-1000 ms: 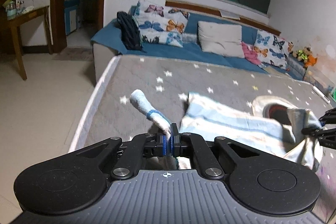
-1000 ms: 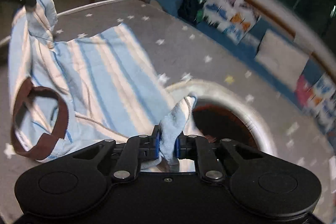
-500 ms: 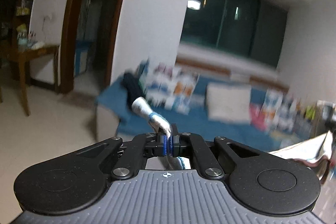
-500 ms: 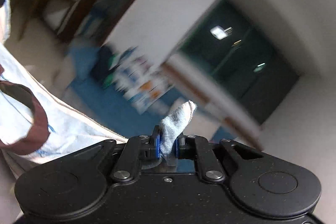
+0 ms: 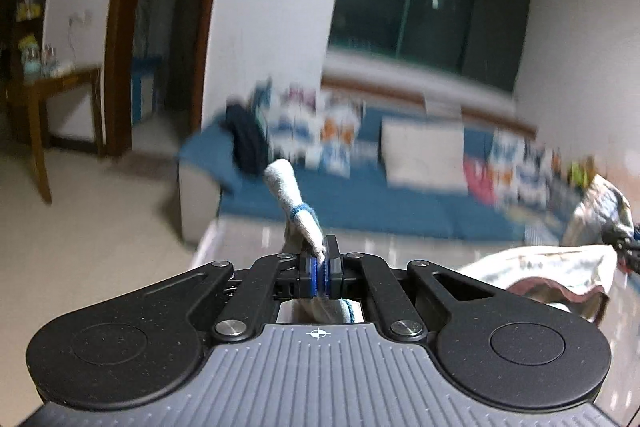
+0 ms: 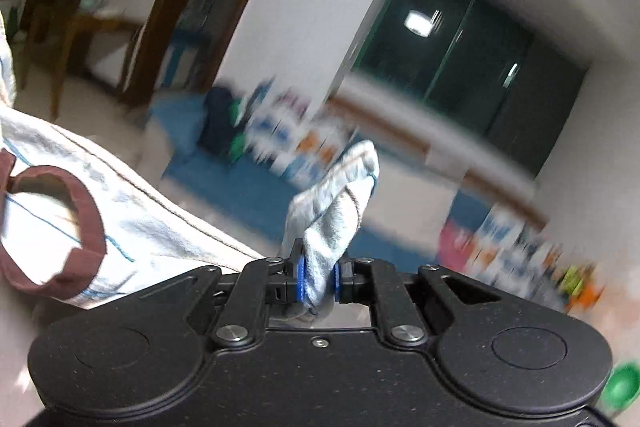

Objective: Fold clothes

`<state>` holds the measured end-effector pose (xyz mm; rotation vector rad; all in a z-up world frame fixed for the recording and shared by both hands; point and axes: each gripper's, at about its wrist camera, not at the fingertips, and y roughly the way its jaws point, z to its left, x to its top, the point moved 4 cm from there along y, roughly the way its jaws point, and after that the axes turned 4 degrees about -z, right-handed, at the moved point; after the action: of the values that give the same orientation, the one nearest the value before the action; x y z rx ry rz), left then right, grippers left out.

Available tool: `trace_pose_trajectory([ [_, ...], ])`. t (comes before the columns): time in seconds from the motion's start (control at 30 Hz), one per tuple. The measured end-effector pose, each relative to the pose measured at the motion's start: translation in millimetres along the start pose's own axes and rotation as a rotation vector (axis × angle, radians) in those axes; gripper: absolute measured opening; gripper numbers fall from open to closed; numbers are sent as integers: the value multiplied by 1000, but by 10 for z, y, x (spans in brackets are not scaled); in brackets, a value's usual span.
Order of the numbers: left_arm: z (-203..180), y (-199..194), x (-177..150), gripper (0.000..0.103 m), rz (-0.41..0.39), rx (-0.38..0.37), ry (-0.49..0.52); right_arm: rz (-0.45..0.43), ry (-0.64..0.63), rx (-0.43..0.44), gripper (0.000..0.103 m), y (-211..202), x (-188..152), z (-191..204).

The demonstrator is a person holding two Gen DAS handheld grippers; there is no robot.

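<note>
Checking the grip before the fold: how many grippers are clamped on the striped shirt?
2. The left gripper pinches one bunched end of the pale blue-and-white striped shirt; the right gripper pinches the other.

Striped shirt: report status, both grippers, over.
Left gripper shut on a corner of the striped shirt. Right gripper shut on another bunched corner. Shirt strung between them, brown collar showing. Nothing in the way.
</note>
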<state>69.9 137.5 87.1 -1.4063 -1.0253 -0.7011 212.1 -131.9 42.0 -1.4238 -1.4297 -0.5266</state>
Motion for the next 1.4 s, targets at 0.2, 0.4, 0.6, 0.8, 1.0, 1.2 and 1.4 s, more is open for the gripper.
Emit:
trace_pose_trajectory([
  [0.2,256,40,-1108,5,239,14,-18,234,52,100,33,-111,-1181,471],
  [0.4,522,-158,-1435,19,269,34,-16,274,59,102,68,-308,-1379,699],
  [0.6,410,-596,-1475,26,209,58,84,224,37,115,72,-681,-1285,695],
  [0.8,-169,-762,-1492,26,164,-109,209,131,-60,145,73,-808,-1089,998],
  [1.0,-914,-451,-1640,26,181,-311,349,105,-91,171,73,-665,-952,1179],
  [1.2,-1236,-15,-1811,31,236,-360,371,114,-42,156,74,-542,-952,1079],
  [1.4,-1237,182,-1966,17,291,-334,364,128,-3,147,74,-441,-1023,1011],
])
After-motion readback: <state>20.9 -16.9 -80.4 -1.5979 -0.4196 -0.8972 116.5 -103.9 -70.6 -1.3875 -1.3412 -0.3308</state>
